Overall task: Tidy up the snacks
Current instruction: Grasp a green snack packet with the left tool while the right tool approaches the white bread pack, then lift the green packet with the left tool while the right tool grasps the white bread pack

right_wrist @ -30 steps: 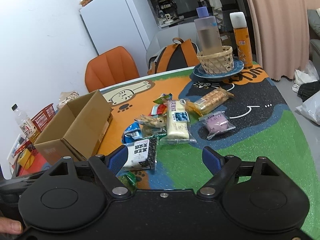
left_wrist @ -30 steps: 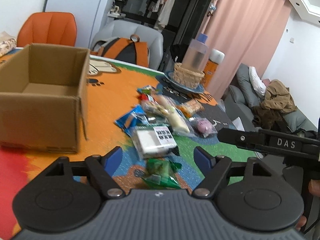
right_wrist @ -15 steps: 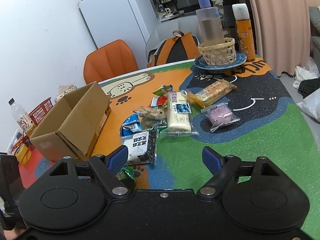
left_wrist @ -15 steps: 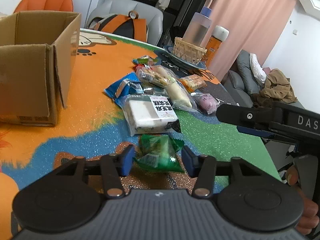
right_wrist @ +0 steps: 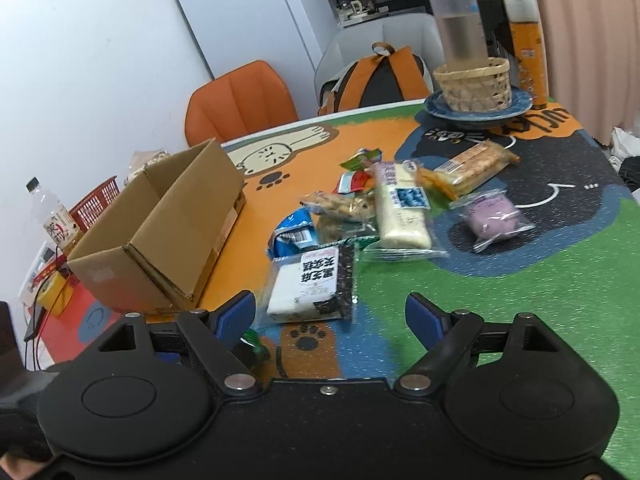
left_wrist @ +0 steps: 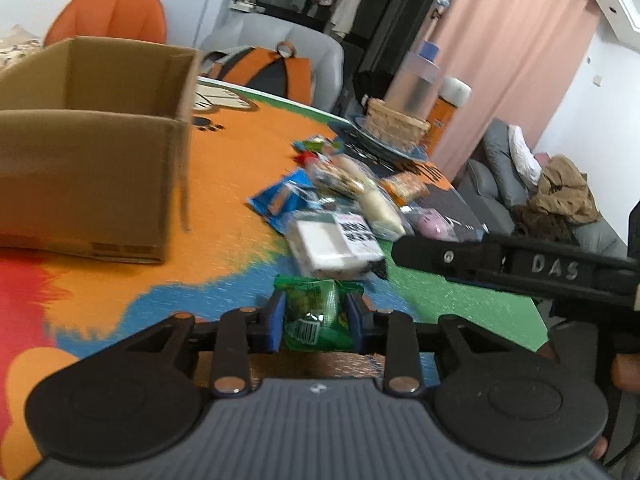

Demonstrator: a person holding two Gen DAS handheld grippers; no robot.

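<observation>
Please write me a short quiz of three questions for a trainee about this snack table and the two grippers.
1. True or false: the cardboard box already holds snacks.
2. What sits between the pads of the left gripper? A) green snack packet B) pink bun packet C) white cake packet
3. Fill in: the right gripper is ____, with nothing between its pads.

Key: 1 false, as far as its visible inside shows. 2 A; the jaws are closing on it. 3 open.

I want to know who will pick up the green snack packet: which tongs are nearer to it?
Left. The left tongs have the green snack packet between their closing jaws, pads against its sides. The right tongs stand open beside it, over the mat.
</observation>
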